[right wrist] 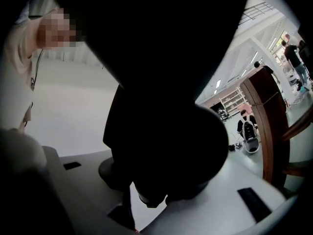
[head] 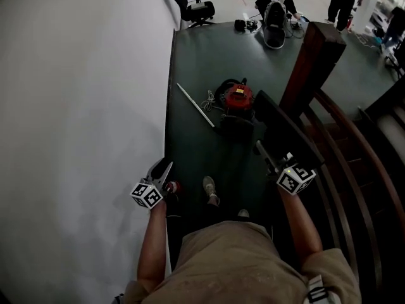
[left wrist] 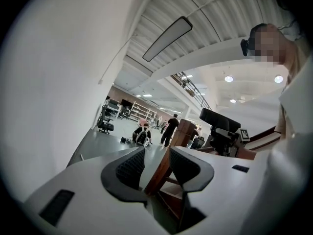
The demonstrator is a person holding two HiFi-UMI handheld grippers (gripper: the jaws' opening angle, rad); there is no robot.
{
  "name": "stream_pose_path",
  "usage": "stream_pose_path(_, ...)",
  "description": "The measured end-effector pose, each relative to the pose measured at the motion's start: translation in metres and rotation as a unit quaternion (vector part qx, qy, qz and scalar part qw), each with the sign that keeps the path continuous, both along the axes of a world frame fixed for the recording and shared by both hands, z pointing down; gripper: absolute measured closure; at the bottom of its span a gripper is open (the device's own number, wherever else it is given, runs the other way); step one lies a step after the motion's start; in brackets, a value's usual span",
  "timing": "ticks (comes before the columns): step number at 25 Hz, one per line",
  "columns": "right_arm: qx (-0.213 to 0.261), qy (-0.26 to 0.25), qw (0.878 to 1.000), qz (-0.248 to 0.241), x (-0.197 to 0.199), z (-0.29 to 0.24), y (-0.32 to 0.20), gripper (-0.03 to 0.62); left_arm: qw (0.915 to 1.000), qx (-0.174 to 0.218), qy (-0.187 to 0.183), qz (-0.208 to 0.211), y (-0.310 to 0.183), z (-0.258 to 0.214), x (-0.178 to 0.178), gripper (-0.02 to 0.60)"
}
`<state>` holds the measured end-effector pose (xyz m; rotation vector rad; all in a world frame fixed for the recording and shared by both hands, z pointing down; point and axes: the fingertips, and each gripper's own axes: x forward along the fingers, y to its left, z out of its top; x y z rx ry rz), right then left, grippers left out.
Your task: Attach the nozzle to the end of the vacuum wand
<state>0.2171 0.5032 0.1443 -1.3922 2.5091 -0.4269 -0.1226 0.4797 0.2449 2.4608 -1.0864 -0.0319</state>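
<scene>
A large open work hall: green floor (head: 209, 62), office chair (head: 193, 8), storage shelves (left wrist: 143, 112), wooden stair post (head: 313, 62).

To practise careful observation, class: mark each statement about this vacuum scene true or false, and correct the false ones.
1. The right gripper holds the black nozzle. True.
2. The left gripper grips the wand. False: its jaws stand apart and empty; the wand lies on the floor.
3. The red vacuum sits on the floor. True.
4. The nozzle is fitted on the wand. False: they are apart.
</scene>
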Motion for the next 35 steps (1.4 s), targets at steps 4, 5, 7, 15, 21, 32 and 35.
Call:
stream_pose_path(4,-0.015,-0.015,1.0,0.018,-0.009,0.012,-0.052,0.431,0.9999,-0.008,-0.005,0.007,-0.049,0.018,-0.018,0.414)
stream_pose_path(5,-0.017,-0.015,1.0,0.021,-0.015,0.013,-0.065,0.431,0.9999,-0.012,-0.005,0.008,-0.063,0.026,-0.024,0.414)
stream_pose_path(7,-0.017,-0.006,1.0,0.023,-0.03,0.011,-0.093,0.431,0.9997,-0.02,-0.001,0.011,-0.093,0.038,-0.038,0.414)
stream_pose_path(15,-0.006,0.018,0.999,0.046,-0.07,0.001,-0.198,0.431,0.999,-0.034,-0.004,0.028,-0.199,0.055,-0.09,0.414)
stream_pose_path(21,-0.008,0.01,0.998,0.067,-0.089,0.007,-0.258,0.431,0.9991,-0.028,0.0,0.033,-0.274,0.056,-0.116,0.414)
stream_pose_path(32,-0.01,0.015,0.997,0.079,-0.06,0.017,-0.383,0.431,0.9989,-0.039,0.005,0.028,-0.407,0.062,-0.091,0.414)
stream_pose_path(35,-0.027,-0.002,0.997,0.074,-0.046,0.036,-0.424,0.431,0.9989,-0.043,0.007,0.017,-0.444,0.056,-0.08,0.414)
